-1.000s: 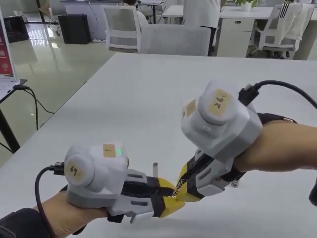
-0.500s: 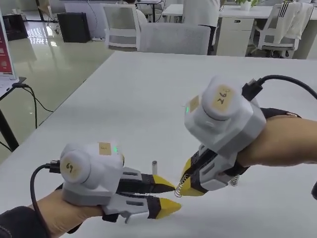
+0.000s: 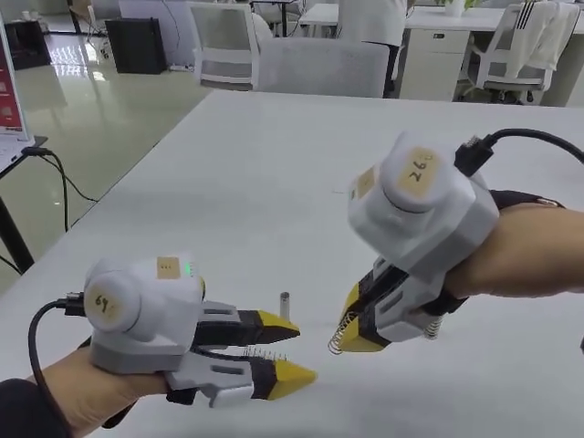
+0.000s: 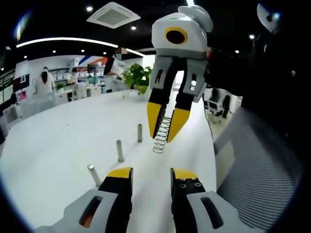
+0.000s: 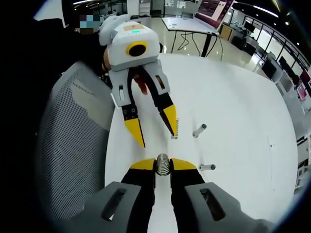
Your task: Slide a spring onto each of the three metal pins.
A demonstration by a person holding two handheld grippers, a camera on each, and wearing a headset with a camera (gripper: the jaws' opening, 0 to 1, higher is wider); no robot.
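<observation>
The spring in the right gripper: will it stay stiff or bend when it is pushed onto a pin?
Likely bends: the spring is thin coil, gripped at one end by the right gripper, its free end unsupported. Probably light. If dropped on the table, it may roll.

Your right gripper (image 3: 358,330) is pinching a spring (image 3: 338,342) (tilted) near an upright pin (image 3: 284,305); left gripper (image 3: 297,350) is gaping.

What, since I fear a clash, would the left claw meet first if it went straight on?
Probably the spring held in the right claw, just ahead of the left claw; depth is unclear.
</observation>
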